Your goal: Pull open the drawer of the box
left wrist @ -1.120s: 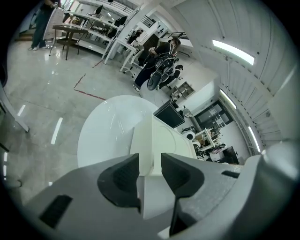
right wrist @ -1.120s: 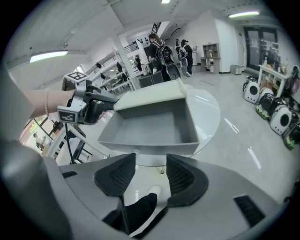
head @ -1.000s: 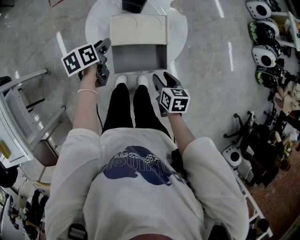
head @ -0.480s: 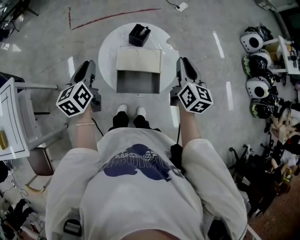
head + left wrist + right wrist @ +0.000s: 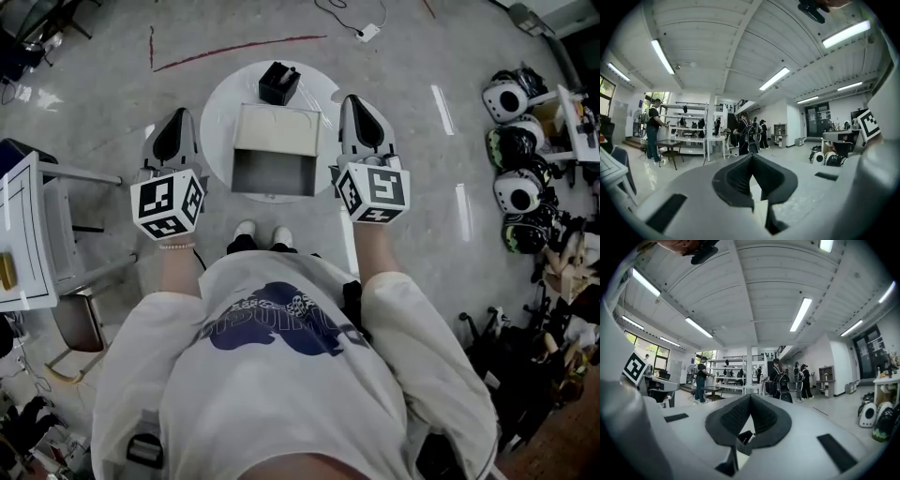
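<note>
Surface (image 5: 217, 112): round, white.
Box (image 5: 277, 128): drawer (image 5: 272, 173) open.
Left gripper (image 5: 176, 120): fingers just closed, empty.
Right gripper (image 5: 356, 105): fingers just closed, empty.

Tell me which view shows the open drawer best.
The head view: the drawer is seen from above, pulled out of the box. Both gripper views look level, over it, and show no clear part of it.
</note>
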The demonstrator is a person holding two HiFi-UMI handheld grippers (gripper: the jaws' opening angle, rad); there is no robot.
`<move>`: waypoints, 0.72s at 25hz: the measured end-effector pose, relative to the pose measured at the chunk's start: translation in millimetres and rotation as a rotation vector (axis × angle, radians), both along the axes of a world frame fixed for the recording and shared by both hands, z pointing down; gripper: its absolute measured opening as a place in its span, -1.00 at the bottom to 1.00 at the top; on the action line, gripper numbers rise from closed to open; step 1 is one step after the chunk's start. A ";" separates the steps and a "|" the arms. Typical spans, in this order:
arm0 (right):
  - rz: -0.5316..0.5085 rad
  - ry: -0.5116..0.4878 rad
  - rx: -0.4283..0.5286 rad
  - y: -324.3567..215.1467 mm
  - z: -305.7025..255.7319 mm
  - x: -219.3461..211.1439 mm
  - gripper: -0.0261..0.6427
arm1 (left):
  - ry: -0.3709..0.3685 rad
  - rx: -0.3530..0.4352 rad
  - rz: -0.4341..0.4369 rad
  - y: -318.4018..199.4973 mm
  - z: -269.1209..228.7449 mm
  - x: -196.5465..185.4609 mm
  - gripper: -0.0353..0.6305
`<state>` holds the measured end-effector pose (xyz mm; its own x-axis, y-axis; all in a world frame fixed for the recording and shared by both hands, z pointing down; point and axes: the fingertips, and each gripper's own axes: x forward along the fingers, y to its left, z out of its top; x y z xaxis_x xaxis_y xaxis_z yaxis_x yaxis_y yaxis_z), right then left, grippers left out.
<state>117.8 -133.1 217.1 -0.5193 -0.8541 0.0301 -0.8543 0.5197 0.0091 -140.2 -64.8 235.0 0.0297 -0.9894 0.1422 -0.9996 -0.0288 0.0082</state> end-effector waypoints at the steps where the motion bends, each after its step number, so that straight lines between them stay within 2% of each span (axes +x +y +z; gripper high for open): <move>1: -0.005 0.000 0.004 0.0 -0.9 -0.3 -0.93 | -0.011 0.006 0.002 -0.2 -2.5 2.0 -0.87; 11: 0.007 -0.002 0.022 -4.7 -4.9 8.1 -0.93 | -0.095 0.038 0.036 -8.3 -14.0 17.9 -0.87; 18: 0.010 0.010 0.015 -7.4 1.0 7.8 -0.93 | -0.109 0.030 0.053 -15.5 -11.1 21.9 -0.87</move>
